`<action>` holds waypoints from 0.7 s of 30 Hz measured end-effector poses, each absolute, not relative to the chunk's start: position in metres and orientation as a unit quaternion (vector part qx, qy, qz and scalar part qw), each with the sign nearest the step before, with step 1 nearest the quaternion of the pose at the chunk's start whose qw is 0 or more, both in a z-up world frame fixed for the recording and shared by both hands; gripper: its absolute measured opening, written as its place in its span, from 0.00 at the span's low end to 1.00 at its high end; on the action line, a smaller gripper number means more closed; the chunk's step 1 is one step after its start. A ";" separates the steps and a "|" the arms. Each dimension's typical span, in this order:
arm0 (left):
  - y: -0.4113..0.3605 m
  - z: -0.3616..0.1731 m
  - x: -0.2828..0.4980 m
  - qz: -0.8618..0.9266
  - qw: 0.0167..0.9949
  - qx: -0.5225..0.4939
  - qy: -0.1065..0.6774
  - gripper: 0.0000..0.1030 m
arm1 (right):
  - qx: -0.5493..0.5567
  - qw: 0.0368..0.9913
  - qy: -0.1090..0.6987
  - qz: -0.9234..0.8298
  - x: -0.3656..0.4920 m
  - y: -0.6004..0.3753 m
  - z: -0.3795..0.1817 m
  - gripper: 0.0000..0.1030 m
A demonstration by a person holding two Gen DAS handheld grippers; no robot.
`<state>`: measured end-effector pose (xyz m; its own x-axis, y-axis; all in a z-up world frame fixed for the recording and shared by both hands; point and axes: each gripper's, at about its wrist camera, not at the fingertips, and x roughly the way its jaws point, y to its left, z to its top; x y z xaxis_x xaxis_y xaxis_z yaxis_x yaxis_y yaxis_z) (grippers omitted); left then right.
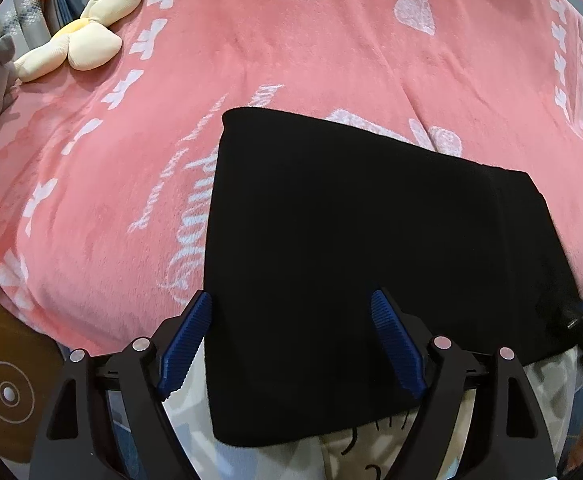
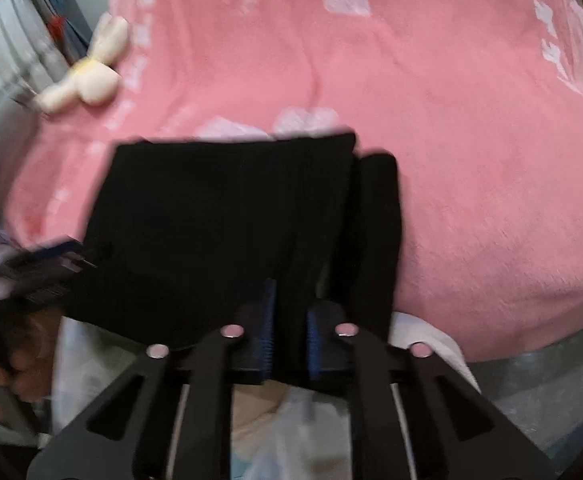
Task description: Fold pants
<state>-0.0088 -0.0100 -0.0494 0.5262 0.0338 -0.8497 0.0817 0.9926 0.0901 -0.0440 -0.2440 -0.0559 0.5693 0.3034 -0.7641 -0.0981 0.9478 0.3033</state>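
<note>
Left gripper [image 1: 291,344] spread over black pants [image 1: 371,240], seemingly untouched.

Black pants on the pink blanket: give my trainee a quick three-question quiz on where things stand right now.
1. True or false: the left gripper has its jaws clamped on the black pants.
2. Multiple choice: between the right gripper's blue pads there is A) bare pink blanket, B) the near edge of the pants, C) the plush toy.
3. Fill in: the cream plush toy lies on the pink blanket toward its far ____ corner in both views.

Key: 1 false, its jaws stand wide open over the folded pants. 2 B. 3 left.
</note>
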 end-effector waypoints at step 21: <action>-0.006 -0.062 -0.015 -0.011 0.859 0.064 0.508 0.81 | 0.041 0.891 0.434 0.125 0.037 -0.229 -0.050 0.17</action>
